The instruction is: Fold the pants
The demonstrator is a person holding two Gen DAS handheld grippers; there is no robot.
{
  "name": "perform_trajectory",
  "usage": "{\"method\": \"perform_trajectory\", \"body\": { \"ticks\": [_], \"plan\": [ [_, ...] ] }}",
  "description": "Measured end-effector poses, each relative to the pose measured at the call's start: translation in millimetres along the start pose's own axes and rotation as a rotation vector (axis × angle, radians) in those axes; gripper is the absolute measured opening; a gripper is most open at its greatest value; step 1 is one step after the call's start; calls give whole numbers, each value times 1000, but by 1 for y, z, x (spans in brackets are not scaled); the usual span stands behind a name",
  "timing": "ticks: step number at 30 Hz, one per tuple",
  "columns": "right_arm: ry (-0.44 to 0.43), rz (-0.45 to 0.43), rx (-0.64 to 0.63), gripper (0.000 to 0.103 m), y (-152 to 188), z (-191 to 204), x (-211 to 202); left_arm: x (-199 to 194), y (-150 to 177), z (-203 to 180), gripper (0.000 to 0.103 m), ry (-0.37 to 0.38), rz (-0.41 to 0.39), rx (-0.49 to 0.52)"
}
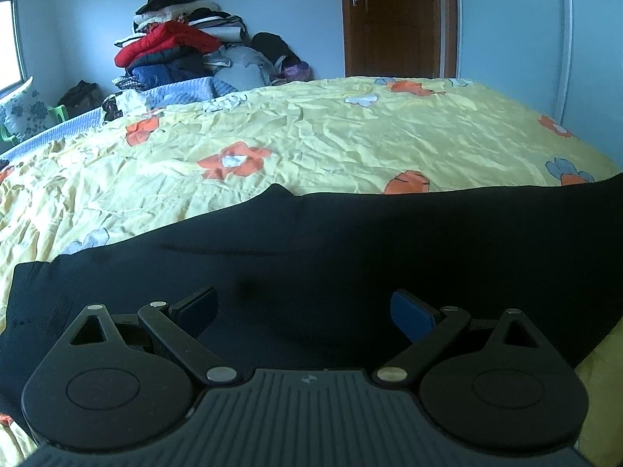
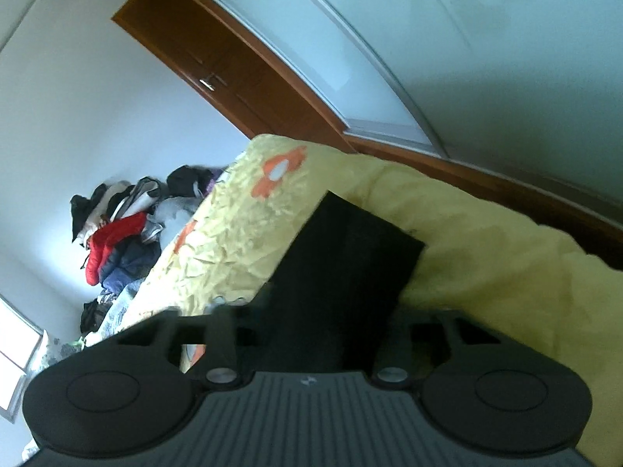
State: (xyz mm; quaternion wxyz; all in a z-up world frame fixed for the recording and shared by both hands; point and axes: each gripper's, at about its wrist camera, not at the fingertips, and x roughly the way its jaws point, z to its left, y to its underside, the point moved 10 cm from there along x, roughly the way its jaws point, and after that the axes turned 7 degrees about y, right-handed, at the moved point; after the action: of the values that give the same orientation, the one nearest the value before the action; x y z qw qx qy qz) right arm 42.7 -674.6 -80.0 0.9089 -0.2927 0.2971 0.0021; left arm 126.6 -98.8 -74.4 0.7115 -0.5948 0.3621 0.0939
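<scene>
Black pants [image 1: 331,245] lie flat across the near side of a bed with a yellow flowered sheet [image 1: 311,136]. My left gripper [image 1: 305,311] is open, low over the pants near their middle, its fingers apart and holding nothing. In the right wrist view the camera is tilted and blurred. A pant leg end [image 2: 350,257] stretches away from my right gripper [image 2: 323,334], whose fingers are hidden against the dark cloth. I cannot tell whether it grips the leg.
A pile of clothes [image 1: 183,46] with a red jacket sits at the far end of the bed. A brown wooden door [image 1: 393,19] stands behind the bed. A wooden bed frame [image 2: 506,183] and a white wardrobe front [image 2: 467,58] run along the right side.
</scene>
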Motion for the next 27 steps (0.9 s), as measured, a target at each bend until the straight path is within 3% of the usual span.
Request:
{"method": "perform_trajectory", "body": {
  "ticks": [1,5,10,14,18,24,27],
  "plan": [
    [0,-1,17,13,-1,-4,-1,-1,0,1,97,1,-2,-5],
    [-45,-44,45,8,0,3,-15,-1,1,7,97,13,-1,-39],
    [-228,-41,40,8,11,62,-33,-1,-1,15,97,6,-9,-76],
    [-392,62,-37,8,47,135,-32,-7,-4,27,97,-17,-29,-99],
    [-497,208,-144,8,110,200,-20,-13,-4,43,97,-41,-38,-137],
    [-553,421,-274,8,214,257,3,-20,2,66,97,-75,-39,-177],
    [-542,471,-348,8,245,270,10,-21,5,75,97,-85,-34,-198]
  ]
}}
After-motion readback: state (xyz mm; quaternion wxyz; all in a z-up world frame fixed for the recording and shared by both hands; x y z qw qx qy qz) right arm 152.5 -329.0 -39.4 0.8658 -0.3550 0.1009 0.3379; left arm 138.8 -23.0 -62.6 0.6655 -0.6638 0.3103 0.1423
